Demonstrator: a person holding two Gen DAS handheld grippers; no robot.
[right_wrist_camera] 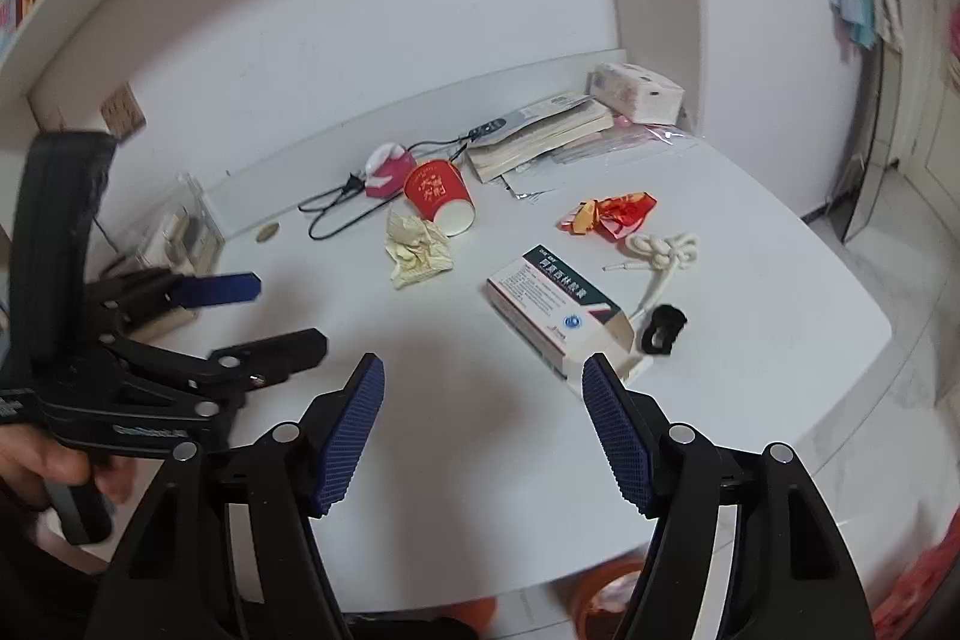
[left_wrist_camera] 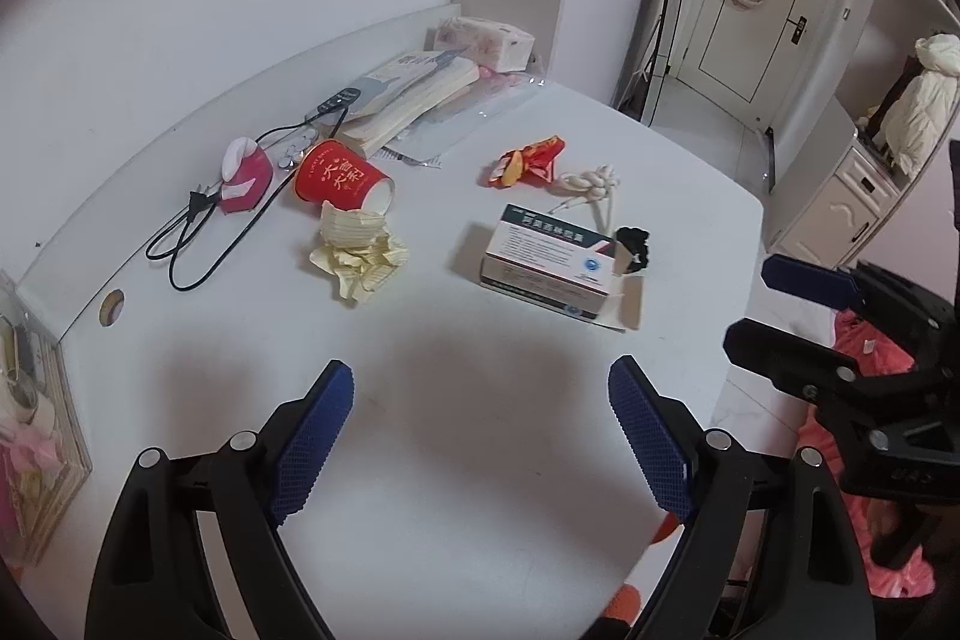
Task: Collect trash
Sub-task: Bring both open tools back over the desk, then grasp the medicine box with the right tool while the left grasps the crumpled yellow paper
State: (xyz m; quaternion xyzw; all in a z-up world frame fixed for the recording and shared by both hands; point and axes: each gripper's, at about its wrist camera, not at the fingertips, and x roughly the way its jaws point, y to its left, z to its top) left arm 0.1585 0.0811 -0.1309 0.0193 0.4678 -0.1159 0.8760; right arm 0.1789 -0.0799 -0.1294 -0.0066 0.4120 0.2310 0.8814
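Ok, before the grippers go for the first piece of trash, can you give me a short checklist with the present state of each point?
1. Left gripper open, nothing between its fingers: ok.
2. Right gripper open and empty: ok.
3. Trash in view on the table: crumpled yellow paper, red paper cup lying on its side, red wrapper: ok.
4. Bare table between both grippers and the trash, nothing blocking: ok.
5. Paper free to lift alone: not ok, it lies against the cup's mouth.
6. Place to drop the trash: cannot tell, only something orange shows below the table edge.
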